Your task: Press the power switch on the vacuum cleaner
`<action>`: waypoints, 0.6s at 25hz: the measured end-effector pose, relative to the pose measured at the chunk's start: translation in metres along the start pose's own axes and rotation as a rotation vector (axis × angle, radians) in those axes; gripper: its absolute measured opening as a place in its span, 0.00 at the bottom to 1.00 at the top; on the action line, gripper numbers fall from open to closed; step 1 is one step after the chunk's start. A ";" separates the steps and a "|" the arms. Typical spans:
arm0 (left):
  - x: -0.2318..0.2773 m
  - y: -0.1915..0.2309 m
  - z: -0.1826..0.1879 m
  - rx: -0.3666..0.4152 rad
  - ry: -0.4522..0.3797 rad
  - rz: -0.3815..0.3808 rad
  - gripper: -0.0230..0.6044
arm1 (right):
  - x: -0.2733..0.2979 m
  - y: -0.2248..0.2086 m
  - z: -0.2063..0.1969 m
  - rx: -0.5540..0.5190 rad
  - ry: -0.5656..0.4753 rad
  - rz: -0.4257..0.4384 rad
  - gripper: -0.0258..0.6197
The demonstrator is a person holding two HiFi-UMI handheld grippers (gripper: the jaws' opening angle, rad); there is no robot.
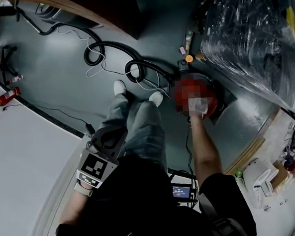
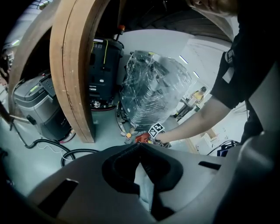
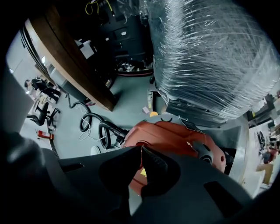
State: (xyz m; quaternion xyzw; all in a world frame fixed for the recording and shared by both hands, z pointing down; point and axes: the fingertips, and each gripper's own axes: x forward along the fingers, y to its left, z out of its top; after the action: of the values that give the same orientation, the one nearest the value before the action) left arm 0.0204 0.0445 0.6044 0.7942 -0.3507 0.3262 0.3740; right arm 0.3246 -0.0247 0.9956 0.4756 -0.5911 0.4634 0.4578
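The red vacuum cleaner (image 1: 214,104) sits on the grey floor beside my feet, partly under a mosaic patch in the head view. Its black hose (image 1: 134,66) curls away to the left. My right gripper (image 1: 198,106) reaches down onto the vacuum's top. In the right gripper view the jaws are shut, tips together (image 3: 141,148) right over the red shell (image 3: 175,136), with a black knob (image 3: 204,151) to their right. My left gripper (image 1: 109,140) hangs by my left leg, away from the vacuum, and its jaws (image 2: 140,145) are shut with nothing held.
A large load wrapped in plastic film (image 1: 252,38) stands right behind the vacuum. A curved wooden edge (image 2: 72,65) and a grey machine (image 2: 35,100) are to the left. Thin cables (image 1: 92,68) lie on the floor; a red fire extinguisher (image 1: 6,96) lies far left.
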 end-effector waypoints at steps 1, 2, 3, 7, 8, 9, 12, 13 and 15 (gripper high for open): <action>0.002 0.001 -0.002 -0.009 0.001 0.002 0.06 | 0.004 -0.001 0.001 -0.007 0.006 -0.003 0.08; 0.003 0.003 -0.004 -0.019 0.001 0.004 0.06 | 0.008 -0.002 0.002 -0.014 0.014 -0.006 0.08; 0.004 0.004 -0.006 -0.029 0.001 0.006 0.06 | 0.011 -0.003 0.003 -0.022 0.022 -0.009 0.08; 0.010 0.008 -0.012 -0.053 0.007 0.005 0.06 | 0.019 -0.003 0.006 -0.071 0.034 -0.022 0.08; 0.011 0.008 -0.014 -0.056 0.010 0.005 0.06 | 0.020 -0.003 0.007 -0.076 0.036 -0.024 0.08; 0.011 0.008 -0.016 -0.059 0.013 0.005 0.06 | 0.022 -0.003 0.007 -0.074 0.039 -0.024 0.08; 0.010 0.010 -0.016 -0.068 0.011 0.008 0.06 | 0.024 -0.004 0.007 -0.066 0.055 -0.026 0.08; 0.010 0.010 -0.016 -0.070 0.008 0.009 0.06 | 0.024 -0.003 0.008 -0.071 0.060 -0.028 0.08; 0.008 0.010 -0.013 -0.069 0.000 0.007 0.06 | 0.022 0.000 0.007 -0.084 0.067 -0.028 0.08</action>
State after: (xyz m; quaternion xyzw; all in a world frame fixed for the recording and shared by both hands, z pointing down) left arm 0.0139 0.0480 0.6211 0.7798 -0.3643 0.3151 0.3999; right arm 0.3215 -0.0343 1.0166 0.4484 -0.5876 0.4475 0.5034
